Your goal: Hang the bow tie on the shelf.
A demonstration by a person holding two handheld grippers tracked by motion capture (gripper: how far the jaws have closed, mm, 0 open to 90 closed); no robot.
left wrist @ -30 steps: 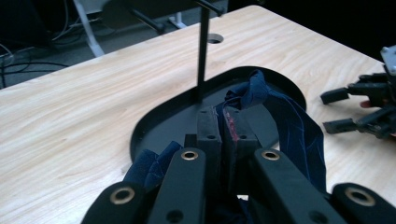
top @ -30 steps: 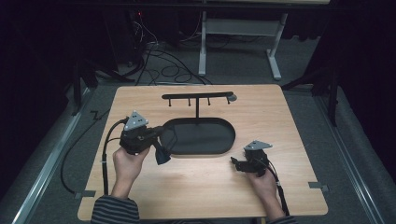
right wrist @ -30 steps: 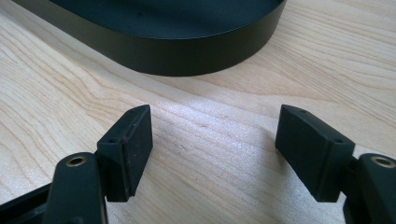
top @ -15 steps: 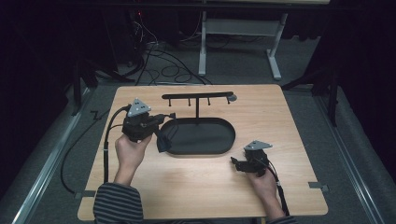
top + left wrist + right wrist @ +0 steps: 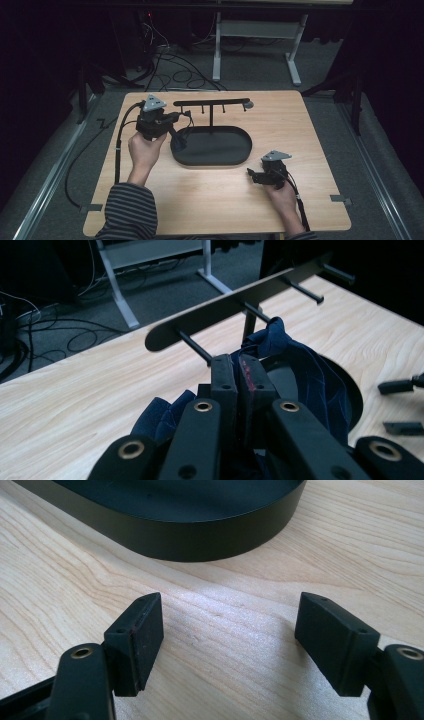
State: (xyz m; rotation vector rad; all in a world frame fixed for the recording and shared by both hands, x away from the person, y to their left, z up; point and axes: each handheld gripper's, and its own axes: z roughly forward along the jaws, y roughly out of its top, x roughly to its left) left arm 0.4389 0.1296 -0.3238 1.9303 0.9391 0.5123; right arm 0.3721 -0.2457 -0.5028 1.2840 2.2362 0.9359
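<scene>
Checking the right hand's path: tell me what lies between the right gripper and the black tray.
Only bare wooden table. In the right gripper view, the right gripper, jaws open, faces the black tray with nothing between; the high view agrees.

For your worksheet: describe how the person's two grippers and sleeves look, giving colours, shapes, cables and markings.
Both the left gripper and right gripper are black, each topped by a grey three-cornered plate and trailing a black cable. Brass-coloured rivets dot the linkages; one left pad bears reddish marks. The sleeves are dark, finely striped.

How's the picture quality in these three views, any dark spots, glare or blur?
High view: room dark, wooden table lit, black tray lacks detail. Left gripper view: near fingers soft, blue cloth and rack sharper. Right gripper view: pale sheen on the wood between the fingers.
</scene>
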